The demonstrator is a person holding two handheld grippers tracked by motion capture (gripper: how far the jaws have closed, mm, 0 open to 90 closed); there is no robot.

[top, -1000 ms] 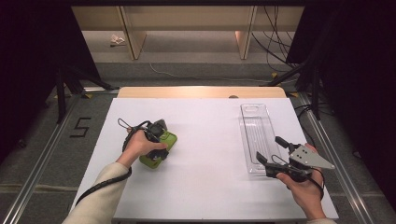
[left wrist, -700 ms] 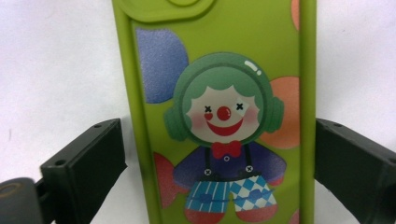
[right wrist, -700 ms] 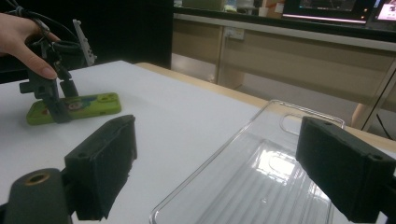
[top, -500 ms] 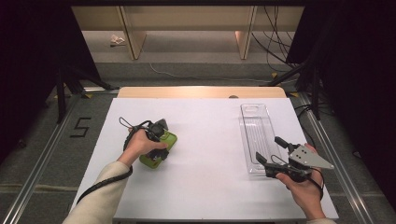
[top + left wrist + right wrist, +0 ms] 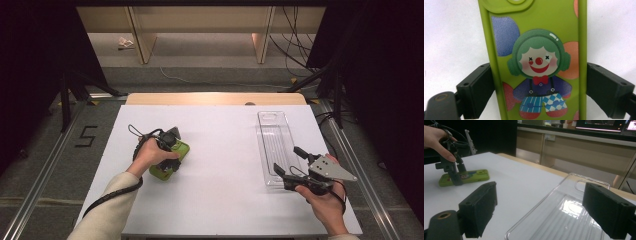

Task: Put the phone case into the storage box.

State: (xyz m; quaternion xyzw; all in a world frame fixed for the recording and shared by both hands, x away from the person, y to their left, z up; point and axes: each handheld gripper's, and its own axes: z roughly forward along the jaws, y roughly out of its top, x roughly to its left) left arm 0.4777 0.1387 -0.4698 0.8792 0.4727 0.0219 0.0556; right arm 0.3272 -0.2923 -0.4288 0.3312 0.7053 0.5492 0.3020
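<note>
Looking down from the high view, I see my left gripper (image 5: 167, 150) over the green phone case (image 5: 169, 159) at the left of the white table (image 5: 220, 150), and my right gripper (image 5: 292, 167) with wide jaws at the near end of the clear tray (image 5: 274, 137). My left gripper view shows the jaws, which have just been closing, at both long edges of the case (image 5: 537, 62); I cannot tell if they press yet. My right gripper view shows wide, empty jaws over the tray (image 5: 564, 215).

Left gripper (image 5: 167, 159) points down, fingers closing; right gripper (image 5: 290, 165) level, fingers apart.

On the table (image 5: 220, 150), the phone case (image 5: 172, 160) lies left — the clear tray (image 5: 275, 145) well apart, right.
</note>
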